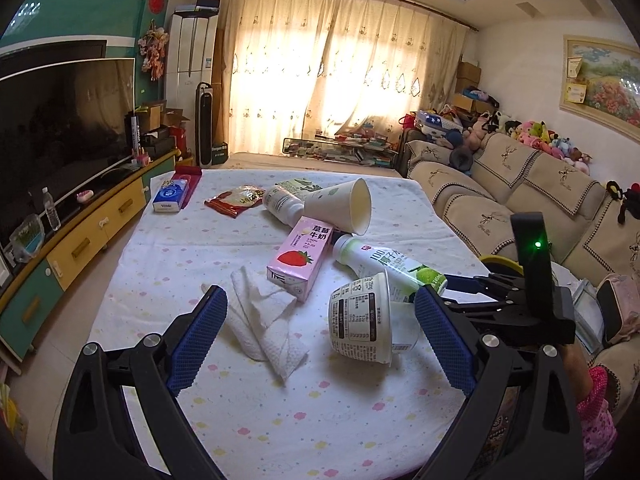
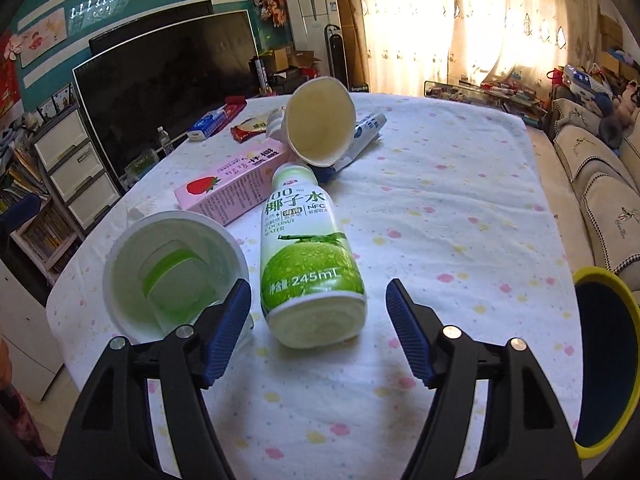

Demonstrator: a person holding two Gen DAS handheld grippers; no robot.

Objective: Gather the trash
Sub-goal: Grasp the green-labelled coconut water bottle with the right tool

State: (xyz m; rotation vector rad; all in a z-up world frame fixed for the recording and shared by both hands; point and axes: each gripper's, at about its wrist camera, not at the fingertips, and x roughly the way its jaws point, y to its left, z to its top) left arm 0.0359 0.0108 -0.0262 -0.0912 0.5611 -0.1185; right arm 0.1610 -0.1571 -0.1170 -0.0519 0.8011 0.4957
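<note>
Trash is all on the table yet, none collected as far as the pics show. Nearest: coconut water bottle (image 2: pixel 310 256) lying on its side, centre of the right wrist view, base toward the camera, just ahead of the right gripper (image 2: pixel 318 312), whose jaws stand wide apart w/ nothing between the pads; bottle's base sits in front of the gap, not touched. Left of it in that view, a white tub (image 2: pixel 172 272) tipped over, mouth to the camera, its rim right by the gripper's left finger; contact unclear. Beyond, a pink strawberry milk carton (image 2: pixel 236 188) flat on the cloth, and a paper cup (image 2: pixel 320 120) on its side leaning on a second bottle (image 2: pixel 368 126). In the left wrist view the left gripper (image 1: pixel 320 312) is also wide open, holding nothing; the tub (image 1: pixel 360 320) lies between its fingers toward the right one, a crumpled paper towel (image 1: pixel 264 320) toward the left one. Farther up: a red snack wrapper (image 1: pixel 236 200), and a tissue pack (image 1: pixel 172 196) at upper left, maybe not trash. A yellow-rimmed bin (image 2: pixel 604 360) shows at lower right edge of the right view, looks like the drop spot; inside not visible. So approx. zero done: every item left to grab and bin, prob. the bottle or tub first.
</note>
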